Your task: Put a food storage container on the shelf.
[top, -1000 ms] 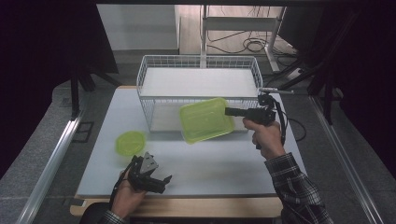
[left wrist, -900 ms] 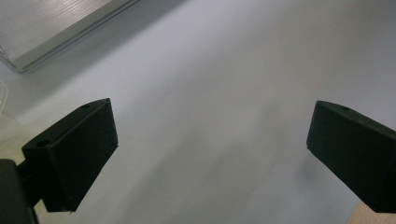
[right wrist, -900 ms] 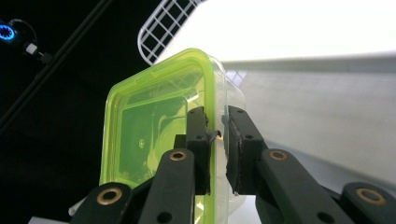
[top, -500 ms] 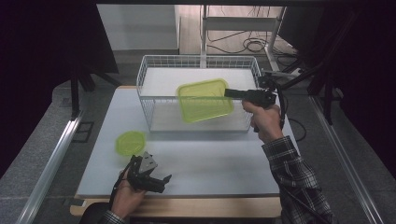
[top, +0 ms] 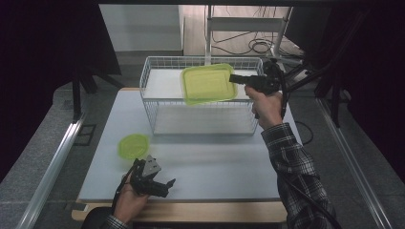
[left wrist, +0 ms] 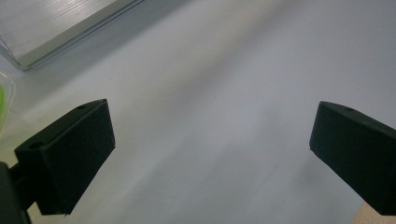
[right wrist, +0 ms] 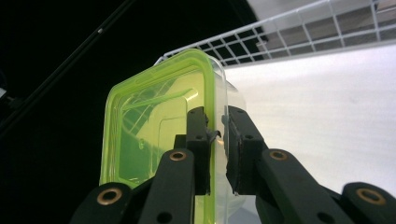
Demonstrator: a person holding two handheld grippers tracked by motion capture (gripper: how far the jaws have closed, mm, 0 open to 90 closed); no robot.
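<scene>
I see the table (top: 215, 167) bearing the wire basket (top: 157, 102) at its far side. Above the basket's right half my right gripper (top: 234, 78) is clamped on the rim of the green container (top: 207, 83), held up in air. Near the table's front edge, well apart from the basket, my left gripper (top: 165, 186) rests with jaws spread wide, just behind it a small green lid (top: 133, 145).

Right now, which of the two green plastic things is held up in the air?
The larger rectangular green container, clamped at its rim by the right gripper above the wire basket. The small round green lid lies flat on the table near the left gripper.
</scene>
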